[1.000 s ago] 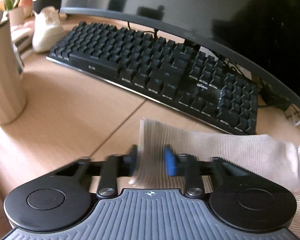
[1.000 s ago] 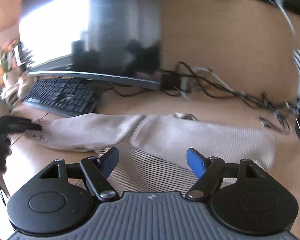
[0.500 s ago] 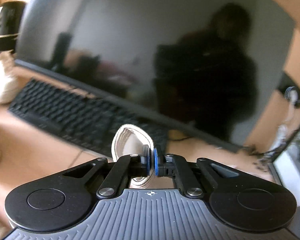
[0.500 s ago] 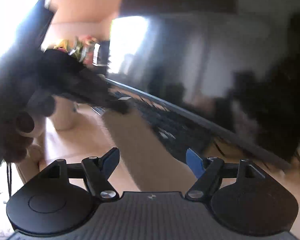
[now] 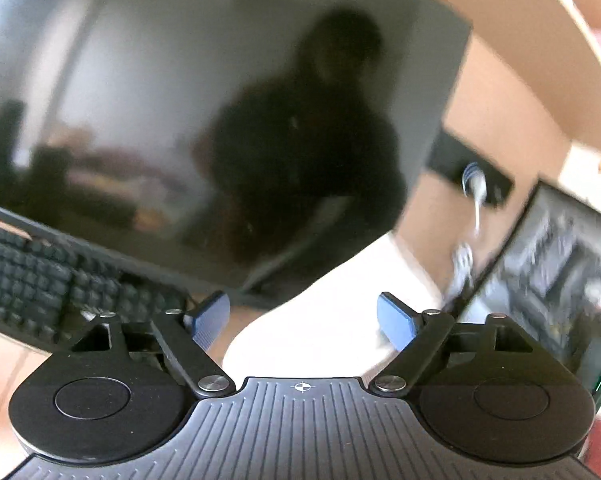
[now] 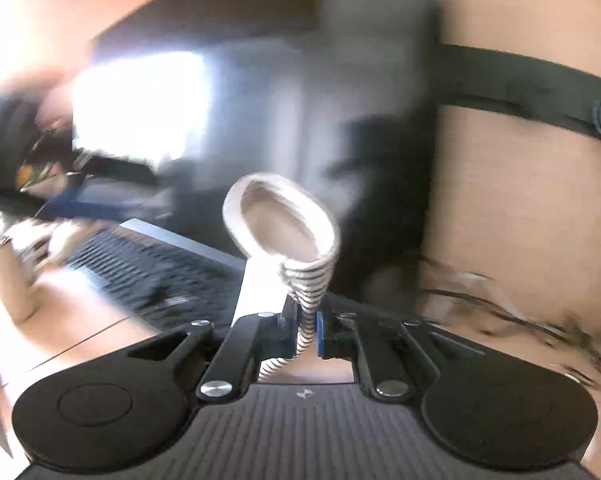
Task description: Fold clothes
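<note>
Right gripper: clamped on the striped garment; keep your pinch firm.
Left gripper: fingers spread; cloth between them, ungripped.

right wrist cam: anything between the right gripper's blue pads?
Yes. In the right wrist view the right gripper is shut on the striped beige garment, a bunched fold of it pinched between the pads and looping up above them.

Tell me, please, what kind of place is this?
Probably a home office desk. A large dark monitor stands behind a black keyboard on a wooden desktop, with tangled cables to the side. The right gripper holds a beige garment.
</note>
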